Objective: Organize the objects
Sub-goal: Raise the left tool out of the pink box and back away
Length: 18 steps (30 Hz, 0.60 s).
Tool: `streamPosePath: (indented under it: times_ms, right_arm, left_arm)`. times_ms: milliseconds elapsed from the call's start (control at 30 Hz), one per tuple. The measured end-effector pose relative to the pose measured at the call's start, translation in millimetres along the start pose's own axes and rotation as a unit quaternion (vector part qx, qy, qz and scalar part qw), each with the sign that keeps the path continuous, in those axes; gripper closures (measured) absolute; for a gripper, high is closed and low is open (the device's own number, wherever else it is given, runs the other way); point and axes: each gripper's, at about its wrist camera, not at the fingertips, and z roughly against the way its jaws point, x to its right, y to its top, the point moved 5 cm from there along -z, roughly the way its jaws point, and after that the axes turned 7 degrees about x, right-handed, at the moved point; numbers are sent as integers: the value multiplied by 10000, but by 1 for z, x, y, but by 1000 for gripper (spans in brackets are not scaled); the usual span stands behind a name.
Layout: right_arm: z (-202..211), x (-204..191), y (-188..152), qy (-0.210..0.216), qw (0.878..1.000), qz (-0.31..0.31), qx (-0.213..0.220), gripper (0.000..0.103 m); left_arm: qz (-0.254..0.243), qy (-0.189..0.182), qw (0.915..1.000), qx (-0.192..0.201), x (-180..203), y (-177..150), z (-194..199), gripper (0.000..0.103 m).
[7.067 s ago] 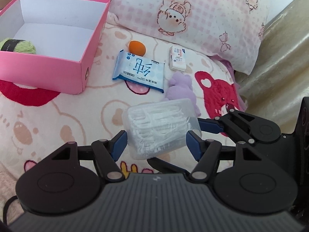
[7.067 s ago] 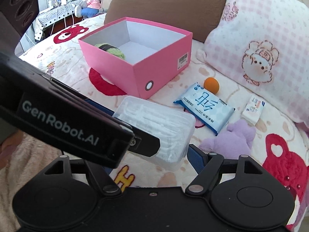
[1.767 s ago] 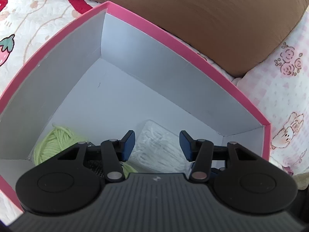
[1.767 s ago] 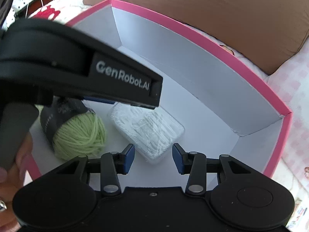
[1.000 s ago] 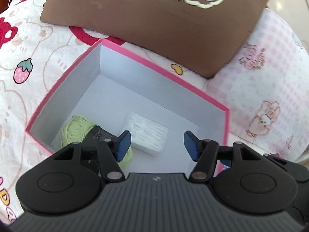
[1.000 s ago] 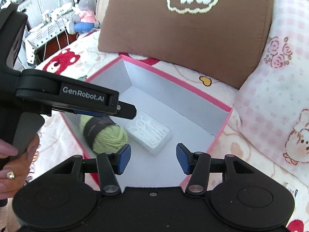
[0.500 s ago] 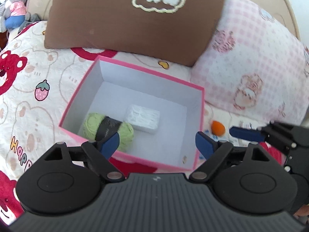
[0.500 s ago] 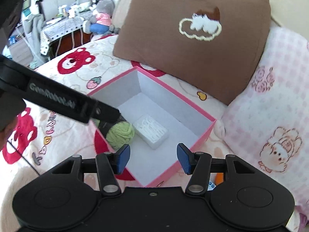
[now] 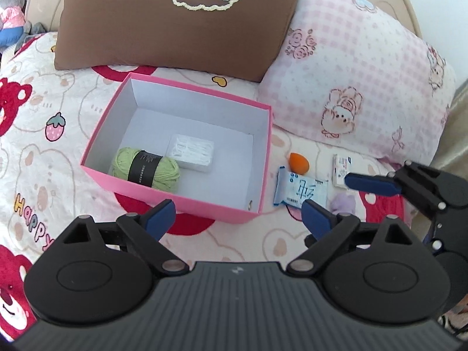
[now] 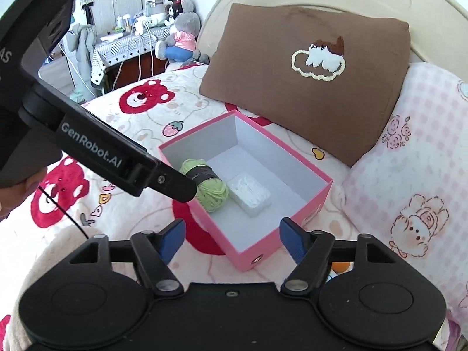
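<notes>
With the clear swab box [image 9: 191,153] released into the pink box [image 9: 117,182], both grippers, the left gripper [image 9: 237,215] and right gripper [image 10: 232,238], have lifted away, jaws opening on nothing, freeing them for the wipes packet [image 9: 299,194].

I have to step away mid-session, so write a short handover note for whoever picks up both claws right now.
Left claw: jaws opening, nothing between them.
Right claw: jaws opening, empty too.
Both hang above the bed, near the pink box.
Done: green yarn ball and clear plastic case lie side by side inside the box.
Left: on the blanket to the right of the box, the orange sponge, blue wipes pack, small white packet and purple plush toy. The wipes pack lies closest to the box.
</notes>
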Motion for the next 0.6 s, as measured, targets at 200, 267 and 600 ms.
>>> streamPosePath:
  times_ms: [200,267,600]
  right_arm:
    - [29,6,-11,-37,10000,17,83,22]
    - [38,10,-14,-29,9999,-73,107,20]
    - [73,20,-32,210,9994,-234,115,9]
  left_arm:
    - [-62,-415,9986,-320,23,-11,9,2]
    - [-251,-394,9983,-345,33,-13,13,2]
    - [-520,-596,9960,-410,61,-30,31,0]
